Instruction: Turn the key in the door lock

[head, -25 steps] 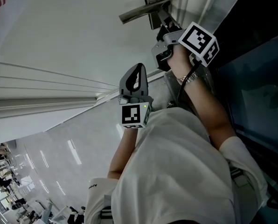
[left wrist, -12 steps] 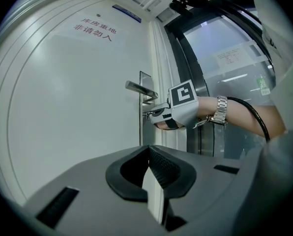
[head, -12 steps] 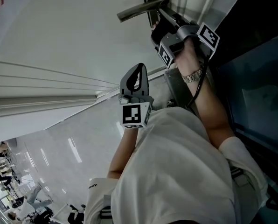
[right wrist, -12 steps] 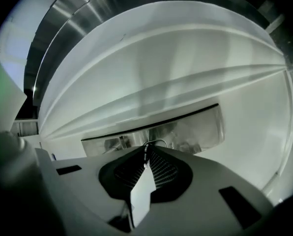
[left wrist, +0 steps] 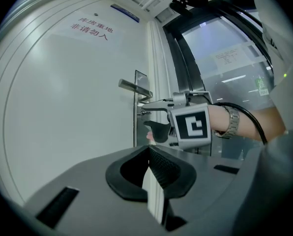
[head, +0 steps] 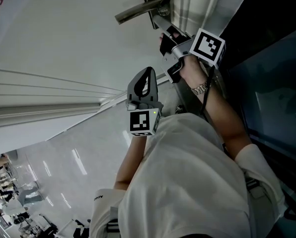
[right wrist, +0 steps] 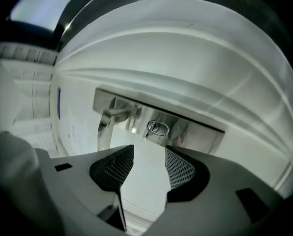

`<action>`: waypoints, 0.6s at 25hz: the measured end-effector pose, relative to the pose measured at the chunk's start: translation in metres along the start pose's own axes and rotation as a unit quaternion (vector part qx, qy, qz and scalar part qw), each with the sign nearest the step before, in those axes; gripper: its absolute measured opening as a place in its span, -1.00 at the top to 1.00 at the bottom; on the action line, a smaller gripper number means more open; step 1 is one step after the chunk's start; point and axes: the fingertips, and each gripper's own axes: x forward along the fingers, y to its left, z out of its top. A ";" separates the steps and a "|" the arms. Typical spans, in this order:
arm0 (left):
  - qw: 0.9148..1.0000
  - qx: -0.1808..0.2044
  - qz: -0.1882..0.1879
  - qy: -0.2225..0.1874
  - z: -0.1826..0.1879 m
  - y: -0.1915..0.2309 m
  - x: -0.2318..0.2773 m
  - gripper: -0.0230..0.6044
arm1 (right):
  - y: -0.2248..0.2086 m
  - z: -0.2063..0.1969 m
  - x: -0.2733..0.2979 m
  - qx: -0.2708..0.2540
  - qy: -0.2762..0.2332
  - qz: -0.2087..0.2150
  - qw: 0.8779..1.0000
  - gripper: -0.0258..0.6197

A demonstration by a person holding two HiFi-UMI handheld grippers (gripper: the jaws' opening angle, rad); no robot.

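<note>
Two claws: the right claw (right wrist: pixel 145 163), closed a second ago, has just been opened, with the key (right wrist: pixel 158 128) seen in the lock plate (right wrist: pixel 132 123) at twelve o'clock beyond it; the left claw (left wrist: pixel 147 156) is shut, empty.

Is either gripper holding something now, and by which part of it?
Nothing is held. The right gripper has just been opening: its jaws stand apart, empty, short of the key in the lock. The left gripper is shut on nothing.

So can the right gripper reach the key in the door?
Probably yes: the right gripper points at the key. Its jaws have just been opening, with nothing between them or in the way.
</note>
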 end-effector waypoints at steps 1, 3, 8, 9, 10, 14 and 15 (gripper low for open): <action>1.000 0.000 0.001 0.000 -0.001 -0.001 0.000 0.90 | 0.000 -0.004 -0.004 -0.049 0.012 -0.011 0.999 0.38; 1.000 -0.002 0.004 0.002 -0.003 -0.002 0.000 0.90 | -0.001 -0.009 -0.010 -0.146 0.035 -0.035 0.988 0.38; 1.000 -0.006 0.002 -0.007 -0.002 -0.012 0.003 0.90 | -0.004 -0.008 -0.019 -0.407 0.081 -0.097 0.905 0.38; 1.000 -0.007 0.001 -0.007 -0.003 -0.014 0.004 0.90 | -0.005 -0.007 -0.021 -0.455 0.087 -0.110 0.879 0.38; 1.000 -0.008 0.001 -0.008 -0.003 -0.017 0.004 0.90 | -0.005 -0.006 -0.022 -0.498 0.093 -0.120 0.854 0.38; 1.000 -0.009 0.004 -0.010 -0.003 -0.022 0.005 0.90 | 0.001 -0.001 -0.022 -0.627 0.108 -0.139 0.759 0.38; 1.000 -0.009 0.006 -0.010 -0.004 -0.023 0.005 0.90 | 0.003 -0.001 -0.021 -0.656 0.109 -0.141 0.733 0.38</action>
